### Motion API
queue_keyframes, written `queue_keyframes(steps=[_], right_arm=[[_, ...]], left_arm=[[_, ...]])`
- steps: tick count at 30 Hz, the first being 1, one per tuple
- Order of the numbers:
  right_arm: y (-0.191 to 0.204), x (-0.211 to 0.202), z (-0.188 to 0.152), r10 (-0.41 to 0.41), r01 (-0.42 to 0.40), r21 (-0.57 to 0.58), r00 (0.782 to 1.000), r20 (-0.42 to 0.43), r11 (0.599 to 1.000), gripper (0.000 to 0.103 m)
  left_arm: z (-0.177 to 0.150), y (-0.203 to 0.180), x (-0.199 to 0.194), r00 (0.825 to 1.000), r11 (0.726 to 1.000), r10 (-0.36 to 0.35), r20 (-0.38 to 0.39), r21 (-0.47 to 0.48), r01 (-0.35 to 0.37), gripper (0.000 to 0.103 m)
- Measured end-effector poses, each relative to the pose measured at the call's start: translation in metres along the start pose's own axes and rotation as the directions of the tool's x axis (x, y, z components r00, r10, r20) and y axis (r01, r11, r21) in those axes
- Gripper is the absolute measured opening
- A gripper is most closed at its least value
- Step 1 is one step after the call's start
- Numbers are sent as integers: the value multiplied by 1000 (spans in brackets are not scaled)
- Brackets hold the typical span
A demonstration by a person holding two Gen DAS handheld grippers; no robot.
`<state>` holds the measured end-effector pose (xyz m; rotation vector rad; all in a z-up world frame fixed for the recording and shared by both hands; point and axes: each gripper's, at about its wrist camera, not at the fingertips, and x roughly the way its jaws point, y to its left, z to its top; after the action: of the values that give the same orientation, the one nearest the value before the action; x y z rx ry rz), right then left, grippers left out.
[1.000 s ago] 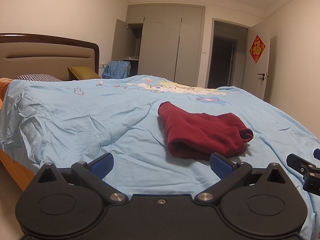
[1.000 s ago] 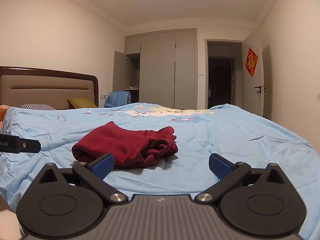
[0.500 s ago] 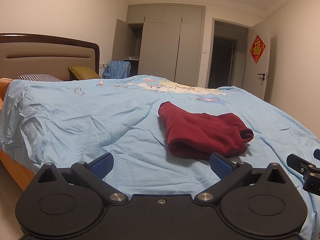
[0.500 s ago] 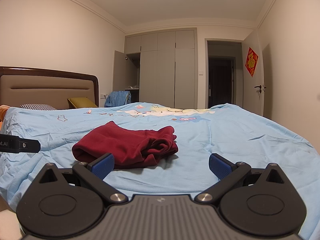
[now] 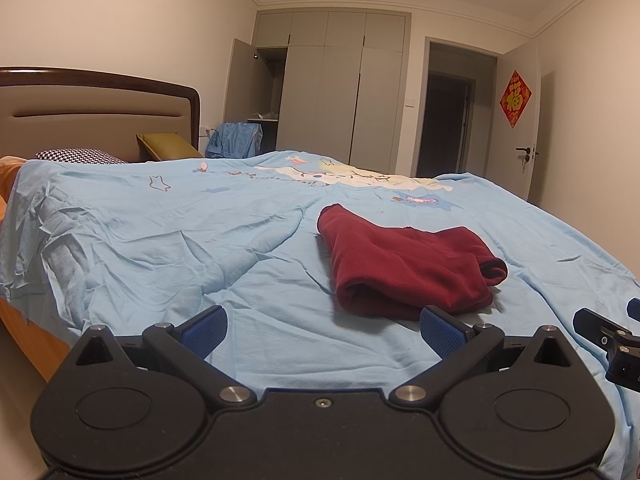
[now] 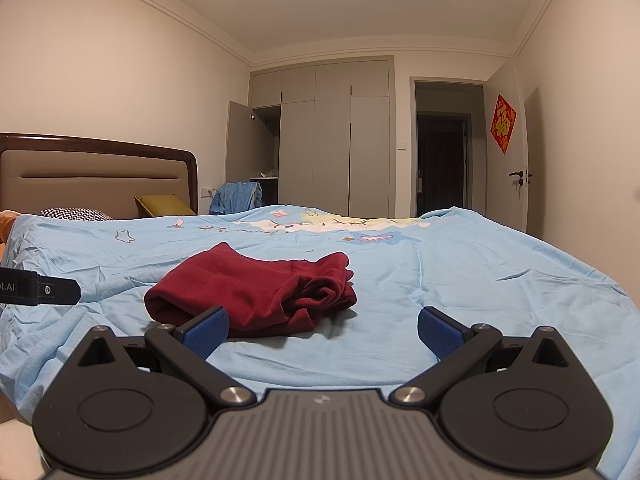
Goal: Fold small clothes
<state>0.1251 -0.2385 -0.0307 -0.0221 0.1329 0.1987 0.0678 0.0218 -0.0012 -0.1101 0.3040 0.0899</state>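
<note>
Judging from its slump and soft rolled edges, we take the dark red garment to be light, limp knit cloth that will sag and drag on the sheet, not slippery and in no way fragile. We would pinch it at its outer edges or corners, one tong to each side, since a grip in the thick middle would only bunch it.

It lies on the light blue bedspread, well short of the cartoon print at the far side and nearer the foot than the headboard. It looks loosely doubled over, thick and rounded at its left fold, crumpled at its right end.

Our left gripper hangs just short of the garment, jaws spread wide, holding nothing. Our right gripper does likewise, the garment ahead toward its left finger.
</note>
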Motion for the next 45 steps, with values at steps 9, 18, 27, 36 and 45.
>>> queue_keyframes(steps=[9,18,27,36,45], right_arm=[[0,0,0,0,0,1,1000,0,1000,103],[0,-1,0,0,0,1,1000,0,1000,103],[0,-1,1,0,0,1,1000,0,1000,103],[0,-1,1,0,0,1,1000,-1,1000,103],[0,-1,-2,2,-2,0,1000,-7,1000,103]], left_arm=[[0,0,0,1000,1000,0,0,0,0,102],[-1,0,-1,1000,1000,-1,1,-1,1,102],[1,-6,-6,999,999,24,24,40,-25,102],[1,-12,-8,998,995,51,31,81,-53,102],[0,-9,-5,998,996,54,16,70,-55,102]])
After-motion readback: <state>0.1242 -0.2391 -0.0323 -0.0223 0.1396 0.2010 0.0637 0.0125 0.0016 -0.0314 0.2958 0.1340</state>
